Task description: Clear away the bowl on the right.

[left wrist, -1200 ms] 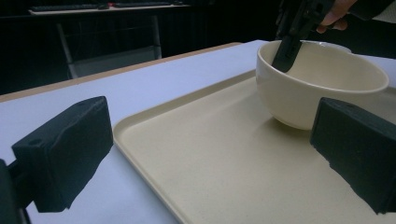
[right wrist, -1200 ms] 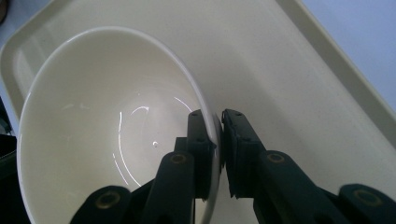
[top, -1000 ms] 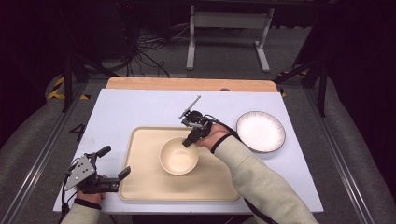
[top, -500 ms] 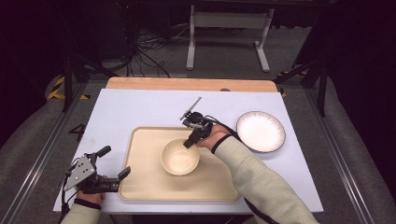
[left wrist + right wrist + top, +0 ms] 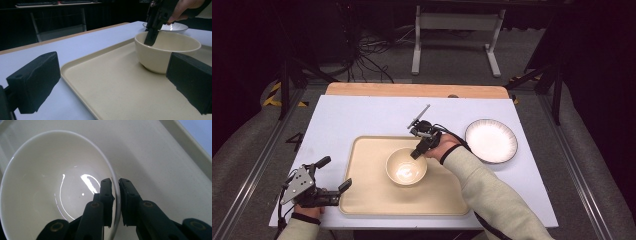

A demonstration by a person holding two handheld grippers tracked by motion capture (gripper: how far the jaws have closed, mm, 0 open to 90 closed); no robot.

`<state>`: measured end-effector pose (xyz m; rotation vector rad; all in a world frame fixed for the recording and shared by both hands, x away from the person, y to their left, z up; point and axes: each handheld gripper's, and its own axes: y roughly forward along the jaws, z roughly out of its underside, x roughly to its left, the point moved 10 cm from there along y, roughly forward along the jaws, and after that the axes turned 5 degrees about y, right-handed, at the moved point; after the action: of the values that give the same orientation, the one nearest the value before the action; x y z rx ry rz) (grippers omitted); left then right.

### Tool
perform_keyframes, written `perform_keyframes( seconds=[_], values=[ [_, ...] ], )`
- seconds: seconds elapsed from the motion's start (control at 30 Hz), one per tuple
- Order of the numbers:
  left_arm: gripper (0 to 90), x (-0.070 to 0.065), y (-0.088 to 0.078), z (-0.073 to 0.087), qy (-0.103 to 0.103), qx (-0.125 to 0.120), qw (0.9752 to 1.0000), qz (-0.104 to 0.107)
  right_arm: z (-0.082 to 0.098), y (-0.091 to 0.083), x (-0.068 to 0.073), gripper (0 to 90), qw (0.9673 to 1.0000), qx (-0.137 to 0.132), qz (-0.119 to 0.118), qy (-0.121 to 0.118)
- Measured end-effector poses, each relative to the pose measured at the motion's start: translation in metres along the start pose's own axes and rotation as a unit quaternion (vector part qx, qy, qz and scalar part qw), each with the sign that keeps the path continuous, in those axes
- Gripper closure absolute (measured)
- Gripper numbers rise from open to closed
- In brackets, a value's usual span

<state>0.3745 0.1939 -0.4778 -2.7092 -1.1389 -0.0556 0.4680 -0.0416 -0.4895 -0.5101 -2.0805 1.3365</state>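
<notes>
Pinching the far-right rim of the bowl (image 5: 406,166), the right gripper (image 5: 418,150) has one jaw inside and one outside the wall; in the right gripper view the rim runs between the two pads, and the near part of the bowl is cut off by the frame edge. The bowl sits on the tray (image 5: 367,195), right of its middle. The left gripper (image 5: 334,180) rests at the tray's near-left corner, jaws spread and holding nothing; whether its right jaw touches the tray rim is hard to tell. A plate (image 5: 491,140) lies on the white table (image 5: 362,115) right of the tray, apart from it. Beyond the table's wooden far edge the room is dark, with cables on the floor and a metal stand.
</notes>
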Motion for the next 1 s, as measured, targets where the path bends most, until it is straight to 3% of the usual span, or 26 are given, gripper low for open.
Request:
perform_keyframes(
  seconds=[0.3,0.47,0.6,0.7,1.0],
  values=[
    [0.2,0.0,0.0,0.0,0.0,0.0,1.0,0.0,0.0,-0.004,-0.002,74.2,0.9999,-0.007,0.01,-0.01],
    [0.2,0.001,0.0,0.0,-0.002,-0.001,1.0,0.0,-0.005,-0.014,0.002,59.3,0.9994,-0.03,0.014,-0.01],
    [0.2,0.0,0.0,0.0,-0.001,-0.001,1.0,0.0,-0.006,-0.021,0.005,50.8,0.9983,-0.043,0.029,-0.025],
    [0.2,0.0,0.0,0.0,0.001,0.001,1.0,0.001,-0.006,-0.028,0.009,42.5,0.9967,-0.053,0.04,-0.047],
    [0.2,0.0,0.001,0.0,-0.002,0.0,1.0,-0.001,-0.002,-0.049,0.017,26.2,0.9923,-0.094,0.052,-0.062]
  ],
)
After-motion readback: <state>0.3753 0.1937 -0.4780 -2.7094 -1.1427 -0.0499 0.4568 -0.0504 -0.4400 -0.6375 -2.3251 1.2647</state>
